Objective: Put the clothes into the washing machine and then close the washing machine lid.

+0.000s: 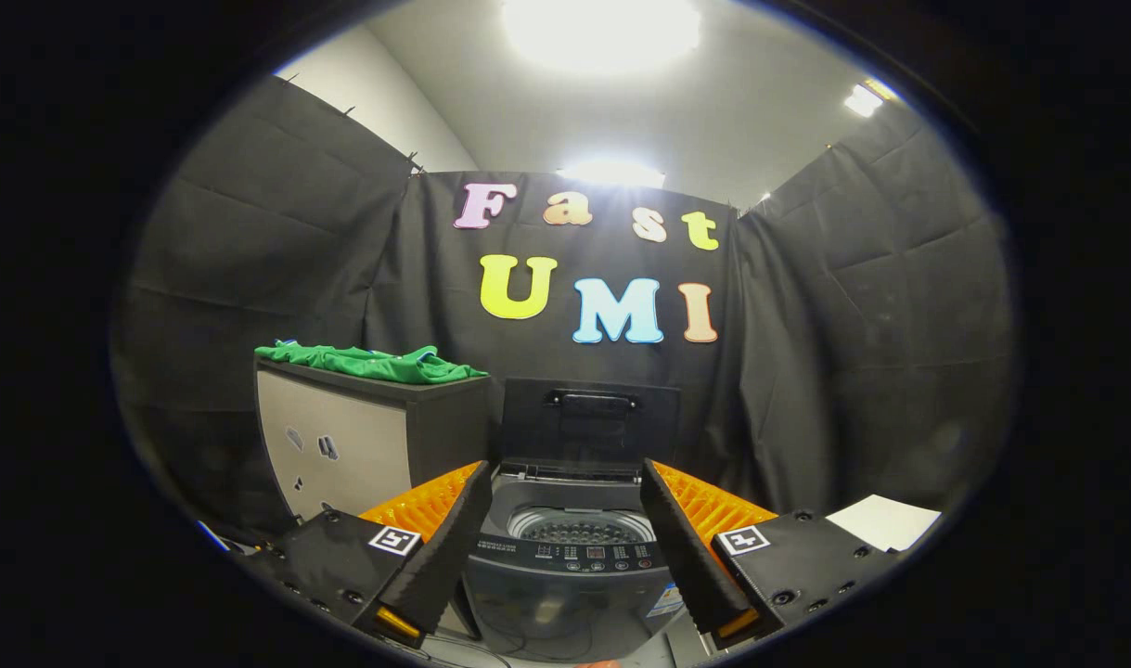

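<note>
Gripper view. The gripper is pointing straight at the washing machine, and its two fingers are standing wide apart with nothing between them. The machine is showing through the gap between the fingers, just ahead of them. Its lid is standing upright at the back of the machine, so the drum is lying open, and no clothing is showing inside it. The control panel is running along the front edge of the machine's top.

The clothes, a green garment, are lying in a loose heap on the top of a cabinet. The cabinet is standing just beside the machine, on the side of the left finger, and the heap is spreading toward the top's far edge and the corner nearest the machine. The clothes are sitting beyond the fingers and higher than the drum.

Judgement: the task is at its start; the pick-up is not yet done.

Risks from here:
- The heap is loose, so a shallow pinch is likely to catch only one fold, and the rest may trail or drop off the cabinet edge.
- A trailing sleeve may land on the control panel or hang over the drum rim, and it would then be trapped under the lid at closing.
- The upright lid is standing close behind the drum, so a high carry may knock it down early.
</note>
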`<move>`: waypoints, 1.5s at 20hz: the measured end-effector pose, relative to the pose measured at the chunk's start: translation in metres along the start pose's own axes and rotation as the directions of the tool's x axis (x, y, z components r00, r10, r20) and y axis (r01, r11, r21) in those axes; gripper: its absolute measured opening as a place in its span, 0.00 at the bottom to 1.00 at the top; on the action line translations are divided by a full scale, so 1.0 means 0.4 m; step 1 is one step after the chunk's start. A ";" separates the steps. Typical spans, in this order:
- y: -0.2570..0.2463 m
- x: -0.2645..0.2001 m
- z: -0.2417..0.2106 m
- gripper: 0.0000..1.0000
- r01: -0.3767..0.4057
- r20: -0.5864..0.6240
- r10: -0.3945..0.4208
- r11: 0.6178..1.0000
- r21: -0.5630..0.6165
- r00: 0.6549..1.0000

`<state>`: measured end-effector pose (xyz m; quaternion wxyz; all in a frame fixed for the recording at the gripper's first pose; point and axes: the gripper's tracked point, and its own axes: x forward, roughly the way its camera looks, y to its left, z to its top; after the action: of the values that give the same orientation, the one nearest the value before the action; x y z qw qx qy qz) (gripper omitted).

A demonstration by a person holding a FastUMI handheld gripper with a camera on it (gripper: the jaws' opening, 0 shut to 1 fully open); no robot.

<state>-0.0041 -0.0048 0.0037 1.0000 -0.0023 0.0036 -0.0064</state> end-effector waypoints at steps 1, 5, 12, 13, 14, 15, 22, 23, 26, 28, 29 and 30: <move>0.005 0.002 0.001 1.00 -0.003 -0.002 0.003 1.000 0.000 1.000; 0.009 0.003 0.012 1.00 -0.008 0.004 0.008 1.000 -0.004 1.000; 0.002 0.009 0.040 1.00 -0.005 0.014 0.005 1.000 -0.011 1.000; 0.001 0.011 0.044 1.00 -0.005 0.016 0.005 1.000 -0.013 1.000; 0.000 0.012 0.050 1.00 -0.006 0.018 0.006 1.000 -0.014 1.000; 0.003 0.015 0.057 1.00 -0.008 0.021 0.009 1.000 -0.015 1.000; 0.060 0.052 0.128 1.00 -0.070 0.023 0.070 0.997 0.014 0.997; 0.070 0.068 0.143 1.00 -0.083 0.018 0.083 0.996 0.021 0.996; 0.102 0.119 0.210 1.00 -0.119 0.021 0.119 0.992 0.040 0.993; 0.141 0.161 0.234 1.00 -0.154 0.002 0.154 0.987 0.047 0.988; 0.151 0.183 0.246 1.00 -0.164 -0.009 0.165 0.985 0.044 0.986; 0.164 0.204 0.268 1.00 -0.172 -0.004 0.173 0.984 0.040 0.985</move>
<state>0.0792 0.0601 0.1101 0.9966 0.0179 0.0074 0.0800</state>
